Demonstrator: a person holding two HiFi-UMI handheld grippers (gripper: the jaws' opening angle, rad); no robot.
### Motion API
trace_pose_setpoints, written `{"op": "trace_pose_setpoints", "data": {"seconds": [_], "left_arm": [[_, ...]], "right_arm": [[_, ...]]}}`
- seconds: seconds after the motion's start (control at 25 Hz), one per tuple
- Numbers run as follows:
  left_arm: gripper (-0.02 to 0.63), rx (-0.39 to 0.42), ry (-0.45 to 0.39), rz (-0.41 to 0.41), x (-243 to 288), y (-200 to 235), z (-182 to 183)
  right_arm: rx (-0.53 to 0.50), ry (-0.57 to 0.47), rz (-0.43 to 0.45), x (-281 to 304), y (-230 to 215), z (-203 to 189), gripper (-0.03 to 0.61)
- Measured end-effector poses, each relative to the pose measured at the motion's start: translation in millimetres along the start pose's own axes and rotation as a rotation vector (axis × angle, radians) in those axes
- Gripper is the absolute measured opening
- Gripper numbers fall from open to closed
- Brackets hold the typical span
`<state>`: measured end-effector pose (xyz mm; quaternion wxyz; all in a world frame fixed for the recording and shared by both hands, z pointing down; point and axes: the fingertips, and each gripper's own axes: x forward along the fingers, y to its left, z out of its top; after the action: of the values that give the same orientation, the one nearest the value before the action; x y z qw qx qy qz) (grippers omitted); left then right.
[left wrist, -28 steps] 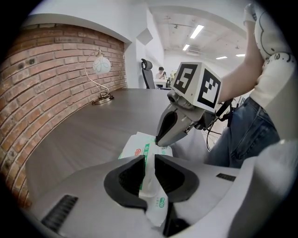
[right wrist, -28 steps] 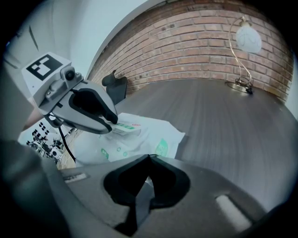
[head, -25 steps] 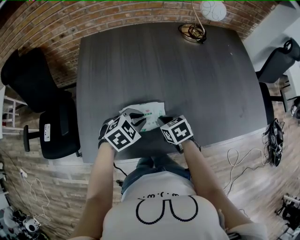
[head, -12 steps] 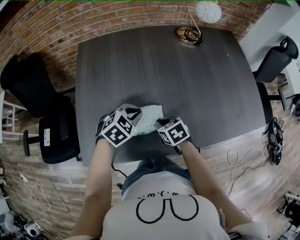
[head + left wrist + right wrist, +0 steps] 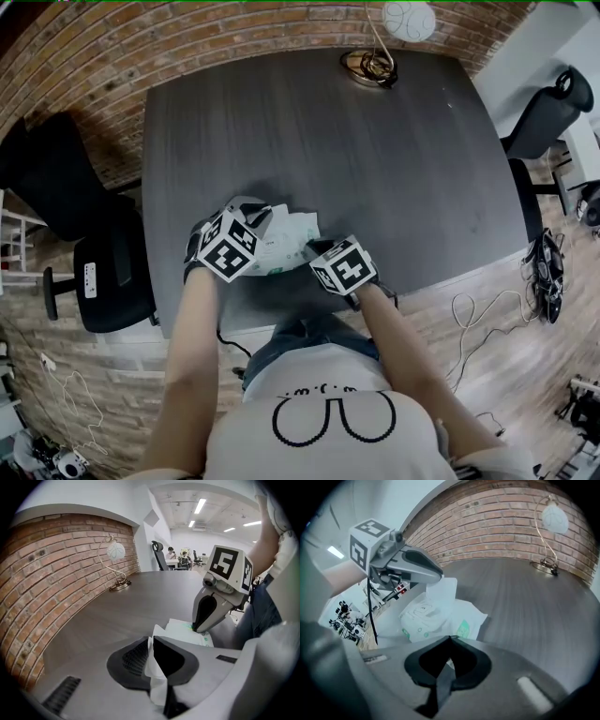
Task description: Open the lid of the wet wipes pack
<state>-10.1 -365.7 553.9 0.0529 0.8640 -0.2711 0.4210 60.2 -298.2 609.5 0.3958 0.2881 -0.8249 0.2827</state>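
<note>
White lid flap (image 5: 440, 588) stands half-peeled off the wet wipes pack (image 5: 433, 616) near the table (image 5: 375, 159) front, pinched by the left gripper (image 5: 151, 645), whose jaws have just been opening, while the right gripper (image 5: 449, 641) clamps the pack's edge; the next move probably calls for peeling it fully back.

White printed shirt (image 5: 281, 450) tops blue jeans (image 5: 291, 339).

One pack (image 5: 289, 234) — one lamp (image 5: 371, 64) — two tools (image 5: 151, 641) (image 5: 450, 638)

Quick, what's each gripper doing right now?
Left gripper: closed on the lid, jaws just eased open slightly.
Right gripper: closed on the pack edge.
</note>
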Motion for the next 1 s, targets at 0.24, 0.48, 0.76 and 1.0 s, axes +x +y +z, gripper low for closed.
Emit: {"op": "trace_pose_setpoints", "data": {"seconds": [0.24,0.48,0.76,1.0], "left_arm": [[0.051,-0.041,0.019,0.045,18.8,14.0,-10.2],[0.058,-0.071,0.070,0.078,38.8,15.9,-22.9],[0.058,-0.134,0.037,0.116,35.5,19.2,-22.8],[0.058,-0.205,-0.046,0.233,-5.0,39.0,-17.9]], "right_arm": [[-0.013,-0.019,0.019,1.0,2.8,2.3,0.003],[-0.012,-0.020,0.024,0.5,1.2,1.2,0.003],[-0.014,-0.014,0.021,1.0,1.3,1.4,0.003],[-0.013,-0.005,-0.007,-0.1,0.3,0.3,0.003]]}}
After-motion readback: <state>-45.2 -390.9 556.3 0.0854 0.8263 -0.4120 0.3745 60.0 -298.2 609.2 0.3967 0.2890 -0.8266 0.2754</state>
